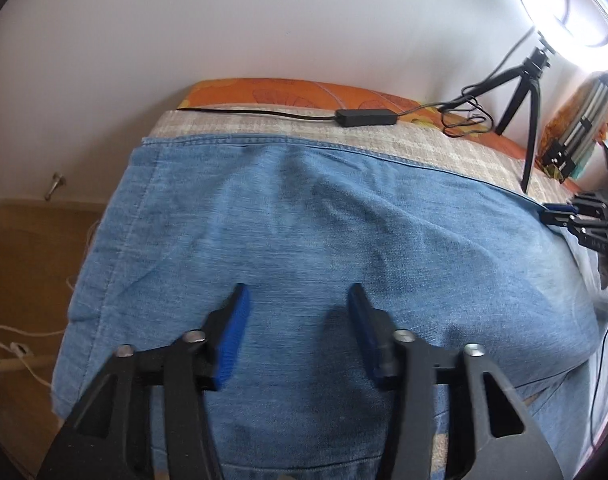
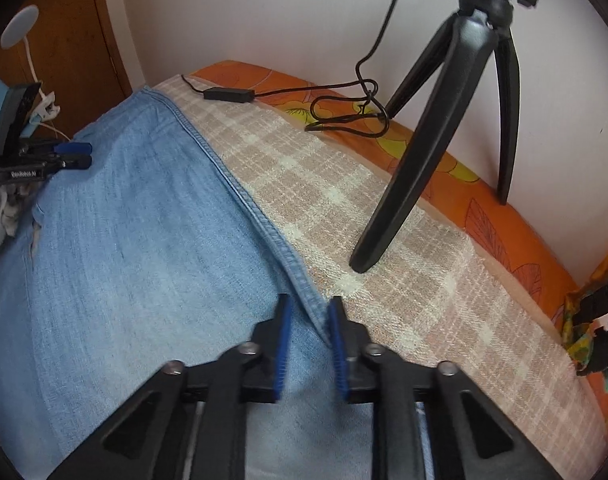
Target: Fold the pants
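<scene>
Light blue jeans lie spread flat on a checked beige blanket over a bed. My left gripper hovers low above the middle of the denim, open, with only flat cloth under its blue pads. My right gripper sits at the far stitched edge of the jeans, its pads drawn in close on either side of that seam. In the left wrist view the right gripper shows at the jeans' right edge, its tips nearly together on the cloth. The left gripper appears at the left of the right wrist view.
A black tripod stands on the blanket close beyond my right gripper, carrying a bright ring light. Its cable and inline box run along the orange sheet by the white wall. Wooden floor drops off at the left.
</scene>
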